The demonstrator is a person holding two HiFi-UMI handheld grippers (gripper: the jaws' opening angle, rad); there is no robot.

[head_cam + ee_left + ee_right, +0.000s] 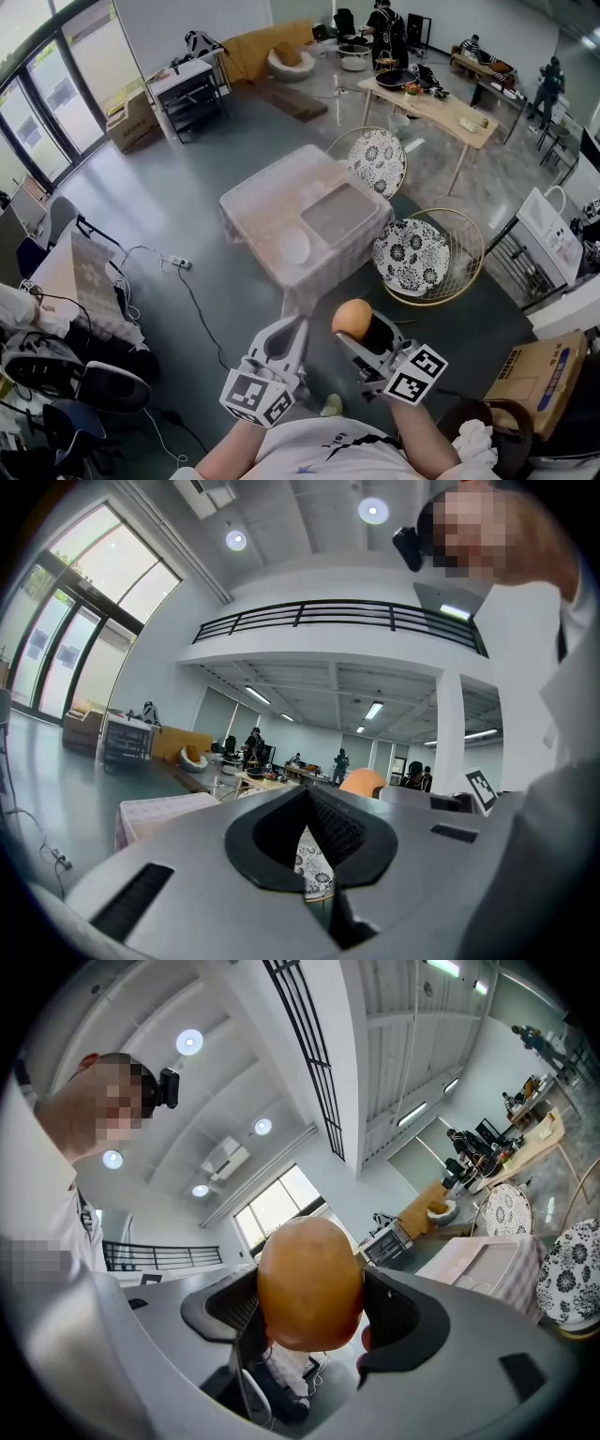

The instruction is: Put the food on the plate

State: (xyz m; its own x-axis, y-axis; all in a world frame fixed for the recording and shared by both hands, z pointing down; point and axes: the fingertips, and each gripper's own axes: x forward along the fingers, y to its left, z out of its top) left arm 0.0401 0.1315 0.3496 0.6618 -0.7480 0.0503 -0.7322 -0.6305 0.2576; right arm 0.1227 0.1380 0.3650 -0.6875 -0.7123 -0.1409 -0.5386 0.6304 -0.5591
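A round orange-brown piece of food is clamped in my right gripper, held high and close to the person's chest. In the right gripper view the food fills the space between the jaws of that gripper. My left gripper hangs beside it with its jaws closed on nothing; in the left gripper view its pads meet at the tips. Far below stands a small table under a pinkish cloth. A round white plate and a grey tray lie on it.
Two wire chairs with black-and-white patterned cushions stand right of the table. A cable and power strip lie on the floor at left. A cardboard box sits at lower right. People stand around a wooden table far back.
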